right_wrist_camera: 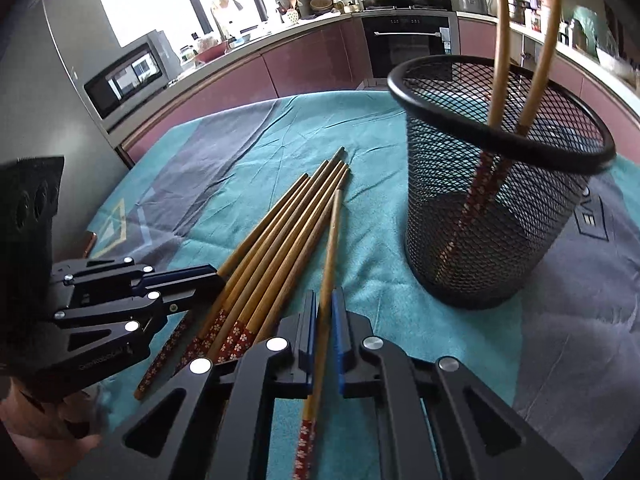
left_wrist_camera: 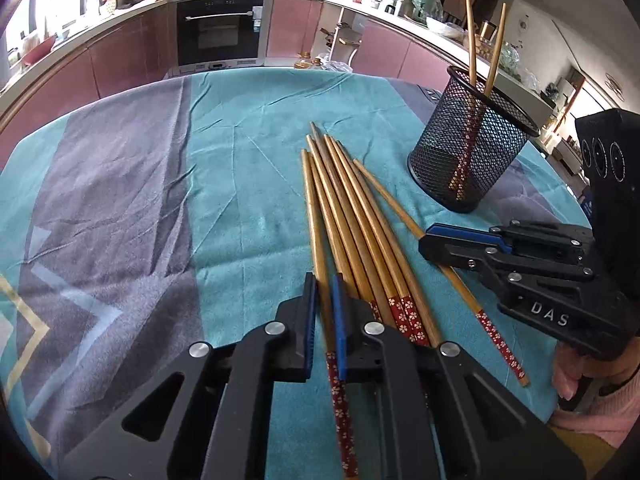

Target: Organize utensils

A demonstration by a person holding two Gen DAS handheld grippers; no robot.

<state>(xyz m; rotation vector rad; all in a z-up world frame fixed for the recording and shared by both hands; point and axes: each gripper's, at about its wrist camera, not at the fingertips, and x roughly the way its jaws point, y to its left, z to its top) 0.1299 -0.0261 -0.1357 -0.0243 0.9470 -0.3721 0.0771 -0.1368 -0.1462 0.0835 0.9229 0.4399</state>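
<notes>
On the teal-and-grey cloth-covered tabletop [left_wrist_camera: 240, 184], both claws are clamped on one wooden chopstick each: left claw [left_wrist_camera: 324, 308] on the pile's leftmost [left_wrist_camera: 316, 216], right claw [right_wrist_camera: 325, 320] on the stray one [right_wrist_camera: 332, 248]. Only the left view catches "DAS" on the right claw. Black mesh cup [right_wrist_camera: 492, 216] already holds two.

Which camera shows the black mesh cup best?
The right wrist view: the mesh cup fills it, close up, with two chopsticks standing inside. In the left wrist view the same cup looks small and far off at the right.
</notes>
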